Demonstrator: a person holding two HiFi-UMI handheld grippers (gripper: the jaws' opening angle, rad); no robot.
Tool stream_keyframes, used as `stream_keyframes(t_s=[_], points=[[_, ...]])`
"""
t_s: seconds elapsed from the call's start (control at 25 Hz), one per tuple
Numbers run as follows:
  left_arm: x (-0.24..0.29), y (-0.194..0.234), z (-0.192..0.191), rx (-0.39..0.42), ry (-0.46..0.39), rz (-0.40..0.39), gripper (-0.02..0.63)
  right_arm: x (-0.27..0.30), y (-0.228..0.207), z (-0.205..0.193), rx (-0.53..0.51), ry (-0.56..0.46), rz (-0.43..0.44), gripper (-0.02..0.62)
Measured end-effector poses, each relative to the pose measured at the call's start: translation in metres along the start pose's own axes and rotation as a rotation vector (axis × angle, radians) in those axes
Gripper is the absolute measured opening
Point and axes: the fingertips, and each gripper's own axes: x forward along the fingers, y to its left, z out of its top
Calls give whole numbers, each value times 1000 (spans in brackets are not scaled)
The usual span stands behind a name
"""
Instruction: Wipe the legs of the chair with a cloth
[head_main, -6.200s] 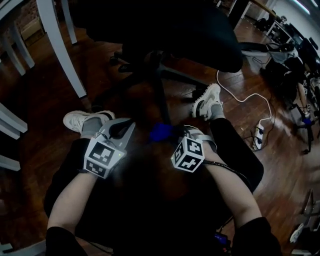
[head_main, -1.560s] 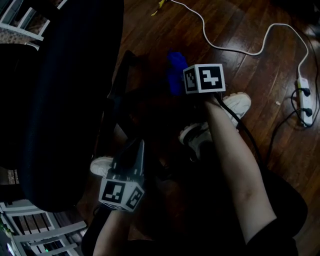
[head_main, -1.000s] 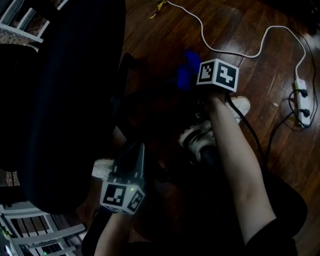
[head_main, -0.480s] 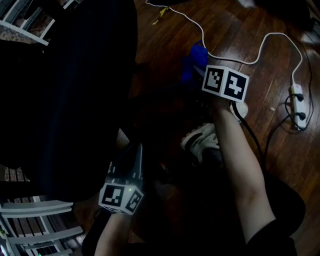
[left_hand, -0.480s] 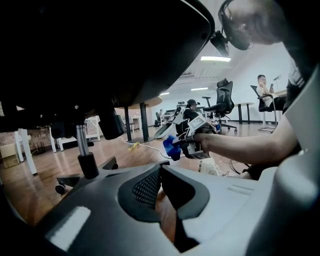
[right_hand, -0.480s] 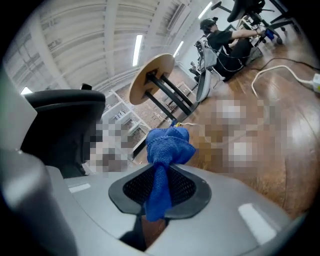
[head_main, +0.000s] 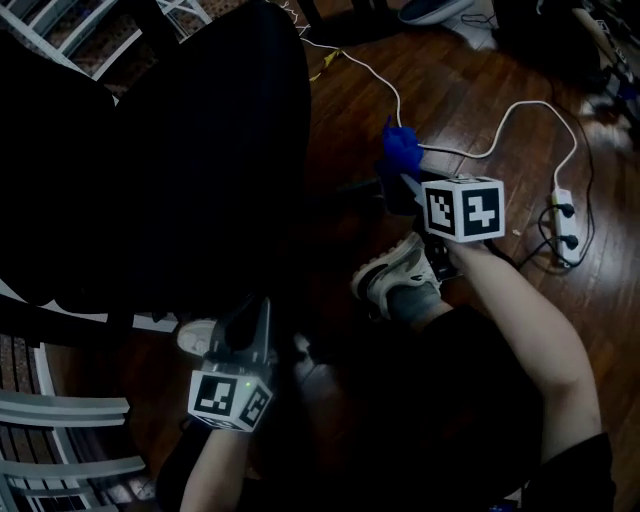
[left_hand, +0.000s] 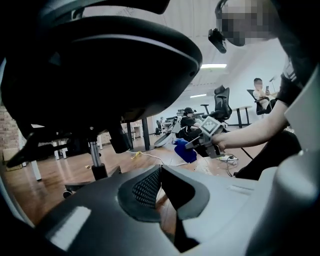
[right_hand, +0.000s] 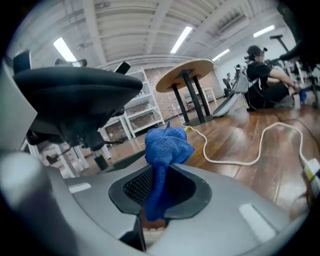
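The black office chair's seat (head_main: 180, 150) fills the upper left of the head view. Its column (left_hand: 95, 161) and a low dark leg (right_hand: 122, 160) show under the seat. My right gripper (head_main: 405, 178) is shut on a blue cloth (head_main: 400, 150), held low over the wood floor just right of the chair base. The cloth (right_hand: 167, 145) bunches out past the closed jaws, with a strip pinched between them. My left gripper (head_main: 255, 322) rests lower left beside a white shoe, its jaws shut on nothing (left_hand: 160, 175). Whether the cloth touches a leg is hidden in the dark.
A white cable (head_main: 500, 120) loops across the floor to a power strip (head_main: 560, 215) at the right. The person's white shoes (head_main: 395, 270) stand between the grippers. A white rack (head_main: 60, 410) is at lower left. A round table (right_hand: 187, 70) and a seated person (right_hand: 262, 75) are farther off.
My right gripper has carried the blue cloth outward, away from the chair's centre toward the cable. The left gripper has stayed shut beside the shoe. The head view has shifted.
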Motion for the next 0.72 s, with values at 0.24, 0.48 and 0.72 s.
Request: stream_keyframes(t_s=[0.24, 0.48, 0.72], points=[[-32, 2, 16, -14, -48, 7, 6, -43, 28, 0, 228, -52, 116, 91], [-72, 6, 47, -10, -137, 27, 6, -75, 62, 17, 182, -134, 108, 91], [-118, 13, 71, -10, -189, 50, 6, -110, 94, 23, 220, -194, 115, 91]])
